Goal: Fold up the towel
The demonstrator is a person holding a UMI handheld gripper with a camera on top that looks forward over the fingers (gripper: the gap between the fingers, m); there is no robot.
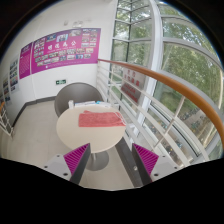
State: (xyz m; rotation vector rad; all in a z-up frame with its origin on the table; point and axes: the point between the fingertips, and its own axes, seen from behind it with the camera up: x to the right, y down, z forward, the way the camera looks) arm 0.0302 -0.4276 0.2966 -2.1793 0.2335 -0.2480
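Nearest the camera is the claw (110, 160), its two fingers spread wide apart with nothing between them; the left finger's magenta pad (76, 154) and the right finger's magenta pad (147, 157) face each other across an open gap. The claw hangs above the floor, well short of the worktop, and touches nothing.

To the far left, a white wall carries a row of pink and magenta posters (60, 50), with a small green sign (60, 82) below them. The pale floor (30, 135) runs from that wall toward the fingers.

Just beyond the fingers and roughly between them stands the round white worktop (85, 130) on a dark pedestal base (98, 158). The towel (101, 119), pinkish red, lies flat on the far right part of the worktop, spread out as a rough rectangle with its edges near the worktop's rim. It looks unfolded, though any fine creases are too small to tell. Behind the worktop sits a dark grey chair (74, 96), its rounded back rising above the tabletop.

To the right, an orange-brown handrail (170, 80) curves across in front of tall glazed windows (170, 50), through which green trees (195, 60) show.
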